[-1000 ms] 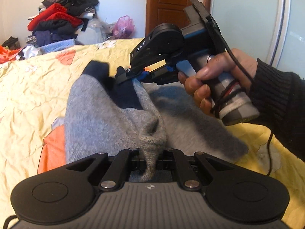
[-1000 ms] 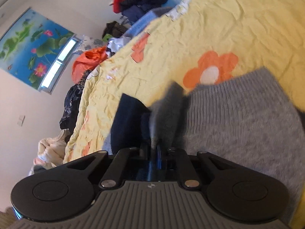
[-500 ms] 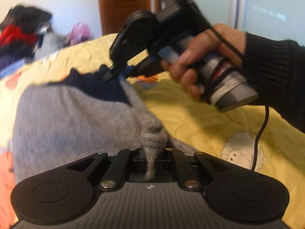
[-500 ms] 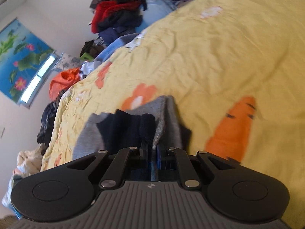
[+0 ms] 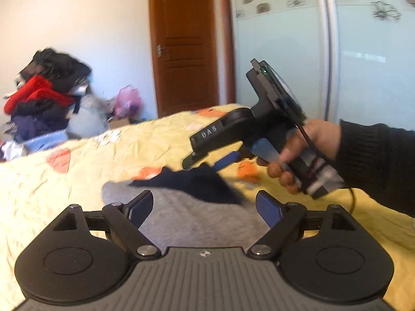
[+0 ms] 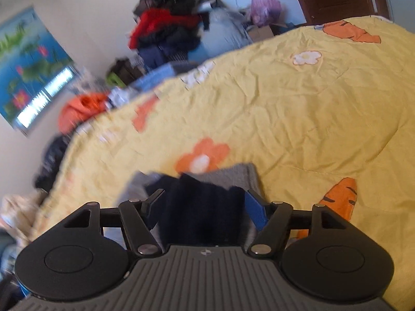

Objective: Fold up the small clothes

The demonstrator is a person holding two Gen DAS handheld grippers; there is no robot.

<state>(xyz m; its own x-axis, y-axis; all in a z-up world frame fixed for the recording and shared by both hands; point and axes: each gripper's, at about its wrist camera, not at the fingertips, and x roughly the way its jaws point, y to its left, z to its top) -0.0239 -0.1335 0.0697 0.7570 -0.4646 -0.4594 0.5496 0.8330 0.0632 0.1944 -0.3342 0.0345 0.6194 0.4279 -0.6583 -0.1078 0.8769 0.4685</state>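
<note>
A small grey knit garment (image 5: 197,220) with a dark navy band (image 5: 199,184) lies folded on the yellow quilt (image 5: 64,197). My left gripper (image 5: 203,207) is open and empty just above the grey cloth. My right gripper (image 5: 207,162) shows in the left wrist view, held in a hand, open just above the navy band. In the right wrist view the right gripper (image 6: 205,207) is open, with the navy band (image 6: 205,207) lying between its fingers and the grey cloth (image 6: 230,176) beyond.
The yellow quilt (image 6: 298,108) with orange flowers and carrots covers the bed. A pile of clothes (image 5: 44,103) stands behind the bed at the far left. A brown door (image 5: 186,46) and a pale wardrobe (image 5: 363,59) are at the back.
Both grippers were shut on the garment; now both have opened and let it go. The garment lies flat on the quilt and both grippers have lifted off it.
</note>
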